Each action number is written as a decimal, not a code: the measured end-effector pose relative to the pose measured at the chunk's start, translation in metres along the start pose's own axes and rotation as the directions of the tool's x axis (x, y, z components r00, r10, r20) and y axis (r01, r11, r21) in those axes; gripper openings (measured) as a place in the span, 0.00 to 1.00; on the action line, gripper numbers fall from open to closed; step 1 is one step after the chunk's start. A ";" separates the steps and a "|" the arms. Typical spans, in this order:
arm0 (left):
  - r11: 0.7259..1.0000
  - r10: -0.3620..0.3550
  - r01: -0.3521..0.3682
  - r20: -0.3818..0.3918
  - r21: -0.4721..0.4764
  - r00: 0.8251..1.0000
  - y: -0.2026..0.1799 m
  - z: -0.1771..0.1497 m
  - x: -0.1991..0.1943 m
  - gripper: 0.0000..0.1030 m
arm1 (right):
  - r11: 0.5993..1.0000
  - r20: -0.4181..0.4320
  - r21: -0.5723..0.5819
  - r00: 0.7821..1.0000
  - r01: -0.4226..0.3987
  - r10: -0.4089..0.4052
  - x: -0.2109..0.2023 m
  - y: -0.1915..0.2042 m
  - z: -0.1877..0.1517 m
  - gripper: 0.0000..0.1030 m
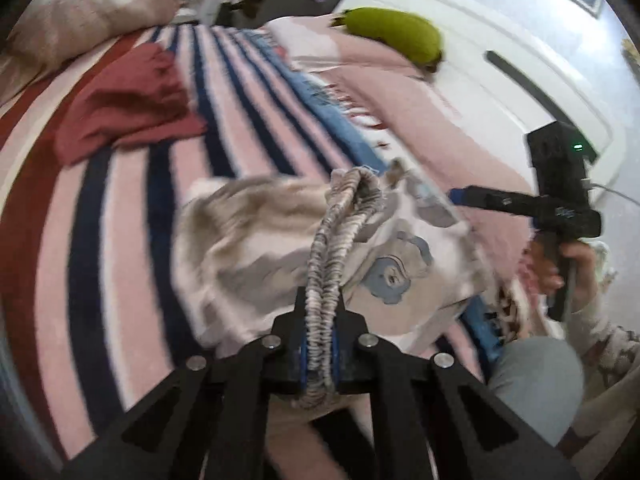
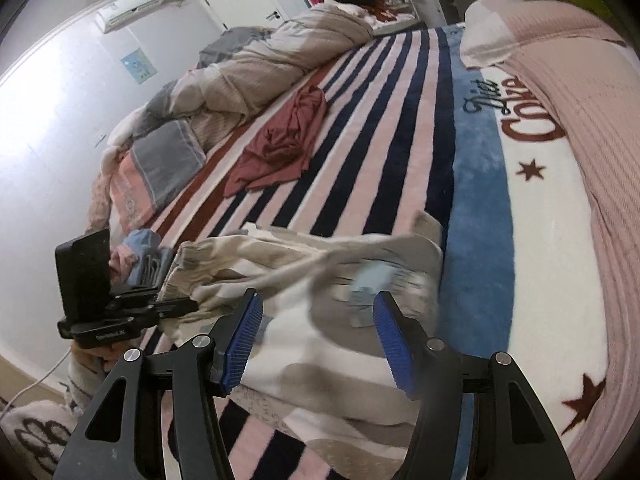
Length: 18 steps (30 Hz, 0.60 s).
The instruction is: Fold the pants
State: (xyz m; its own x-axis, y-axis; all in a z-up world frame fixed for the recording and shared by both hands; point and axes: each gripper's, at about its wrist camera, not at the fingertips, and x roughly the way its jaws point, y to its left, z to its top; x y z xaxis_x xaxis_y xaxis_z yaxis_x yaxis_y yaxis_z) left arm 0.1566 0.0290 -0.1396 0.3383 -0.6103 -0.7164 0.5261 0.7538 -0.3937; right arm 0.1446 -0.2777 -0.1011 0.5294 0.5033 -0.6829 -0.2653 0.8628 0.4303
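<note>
Pale patterned pants [image 1: 256, 248] with grey and blue prints lie bunched on the striped blanket [image 1: 132, 208]. My left gripper [image 1: 320, 332] is shut on their gathered elastic waistband [image 1: 332, 240], which runs up between the blue pads. In the right wrist view the same pants [image 2: 320, 280] spread below my right gripper [image 2: 316, 340], whose blue pads [image 2: 244, 340] stand apart above the cloth with nothing pinched. The right gripper [image 1: 500, 204] also shows at the right edge of the left wrist view, held by a hand [image 1: 568, 268]. The left gripper [image 2: 132, 312] shows at the left of the right wrist view.
A crumpled dark red garment [image 2: 280, 144] lies farther up the blanket. A rolled beige and grey duvet [image 2: 248, 64] runs along the far side. A pink cover [image 1: 420, 92] with a green plush toy [image 1: 396, 32] lies by the wall. A person's grey-clad knee [image 1: 536, 380] is at lower right.
</note>
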 end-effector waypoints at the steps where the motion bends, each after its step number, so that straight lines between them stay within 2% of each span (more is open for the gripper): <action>1: 1.000 0.010 -0.010 -0.008 -0.012 1.000 0.003 -0.003 0.001 0.06 | 1.000 -0.006 0.002 1.000 -0.004 0.004 0.002 0.000 -0.001 0.53; 4: 1.000 0.003 -0.004 -0.027 -0.014 1.000 0.005 -0.004 0.007 0.10 | 1.000 -0.009 -0.001 1.000 -0.007 0.007 0.003 0.001 -0.003 0.53; 6: 1.000 -0.005 0.005 -0.016 0.005 1.000 0.002 0.003 0.004 0.25 | 1.000 -0.003 -0.004 1.000 -0.010 0.010 0.002 0.002 -0.003 0.53; 7: 1.000 -0.010 0.010 0.004 0.015 1.000 -0.001 0.008 0.002 0.41 | 1.000 0.001 -0.002 1.000 -0.014 0.014 0.001 0.003 -0.002 0.53; 8: 1.000 -0.013 0.013 0.028 0.023 1.000 -0.001 0.013 -0.001 0.52 | 1.000 0.003 -0.001 1.000 -0.016 0.016 0.000 0.003 -0.003 0.53; 12: 0.999 0.006 -0.009 0.064 0.046 0.998 -0.004 0.039 0.003 0.52 | 1.000 0.009 -0.003 1.000 -0.019 0.019 -0.004 0.002 -0.002 0.53; 18: 0.992 0.102 -0.101 -0.014 0.071 0.995 -0.005 0.051 0.042 0.50 | 1.000 0.015 0.014 1.000 -0.017 0.017 -0.007 -0.005 -0.005 0.53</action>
State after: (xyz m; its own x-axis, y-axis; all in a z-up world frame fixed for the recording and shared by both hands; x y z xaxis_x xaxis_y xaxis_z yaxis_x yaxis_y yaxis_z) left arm 0.2075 -0.0130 -0.1386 0.3791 -0.5267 -0.7608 0.5437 0.7921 -0.2775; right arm 0.1382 -0.2857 -0.1013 0.5369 0.5173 -0.6664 -0.2634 0.8532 0.4501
